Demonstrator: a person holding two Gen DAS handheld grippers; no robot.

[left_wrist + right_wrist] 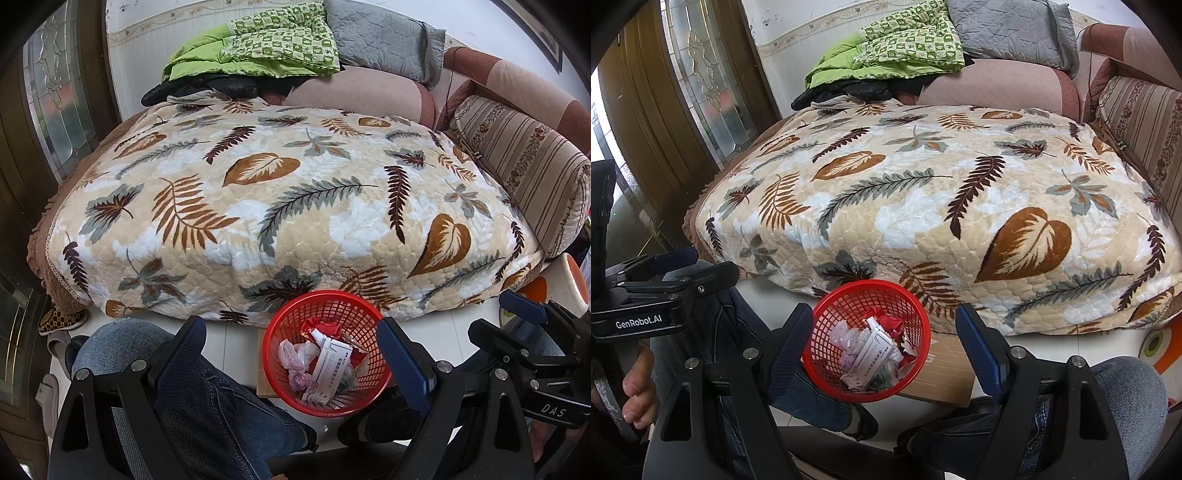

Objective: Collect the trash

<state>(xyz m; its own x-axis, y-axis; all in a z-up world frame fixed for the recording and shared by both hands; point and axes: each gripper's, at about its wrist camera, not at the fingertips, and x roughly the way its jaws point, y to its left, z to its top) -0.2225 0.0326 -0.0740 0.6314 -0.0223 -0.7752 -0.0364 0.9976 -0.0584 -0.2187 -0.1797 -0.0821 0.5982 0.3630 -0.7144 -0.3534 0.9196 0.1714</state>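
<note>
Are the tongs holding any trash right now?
No. Both the left tongs and the right tongs are open and empty. The trash already lies in the red basket.

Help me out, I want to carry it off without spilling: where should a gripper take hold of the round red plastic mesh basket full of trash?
Probably by the rim of the round red plastic mesh basket, coming from above with one finger inside and one outside the wall. It stands upright and open-topped on the floor, and the body looks too wide to span. The far rim is free of the crumpled wrappers and white carton.
</note>
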